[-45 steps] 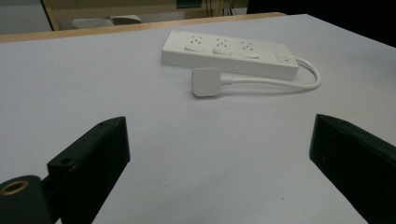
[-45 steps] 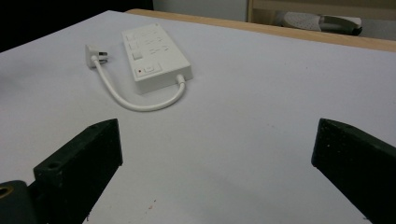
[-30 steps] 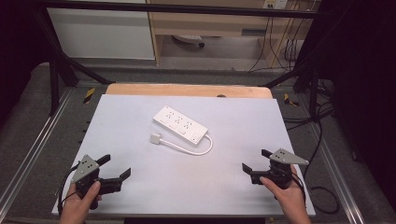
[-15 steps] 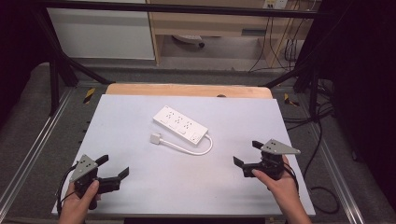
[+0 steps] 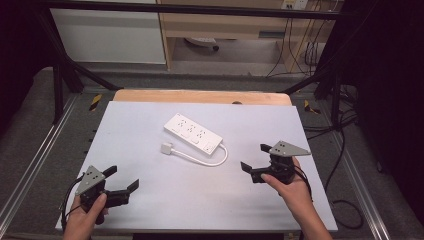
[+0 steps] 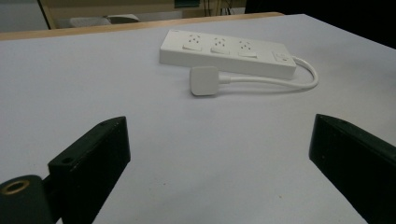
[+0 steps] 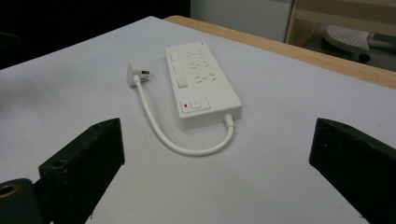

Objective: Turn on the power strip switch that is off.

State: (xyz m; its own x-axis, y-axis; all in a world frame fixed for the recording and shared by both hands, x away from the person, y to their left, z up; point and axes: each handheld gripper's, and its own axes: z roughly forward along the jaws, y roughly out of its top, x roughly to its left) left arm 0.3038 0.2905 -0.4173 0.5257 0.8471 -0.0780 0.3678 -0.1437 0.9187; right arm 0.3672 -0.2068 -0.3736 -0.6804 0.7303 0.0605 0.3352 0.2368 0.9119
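- High view: white power strip lying flat near the middle of the white desk, set at a slant, its short cord looping round from the near-right end to a flat white plug resting on the desk just beside the strip's near side.
- Left claw held in a hand, well apart from the strip toward the near-left corner of the desk, jaws spread, nothing between them.
- Right claw held in the other hand, near the strip's cord end on the near-right side, jaws parted and empty, grey three-cornered plate on top.
- Left gripper view: two black jaws wide apart at the bottom corners; beyond them the power strip lying crosswise, plug just in front of it, cord curving back to the strip's right end.
- Right gripper view: jaws released, wide apart; power strip lying lengthwise ahead, switch end nearest, cord arching from that end round to the plug at the strip's left.
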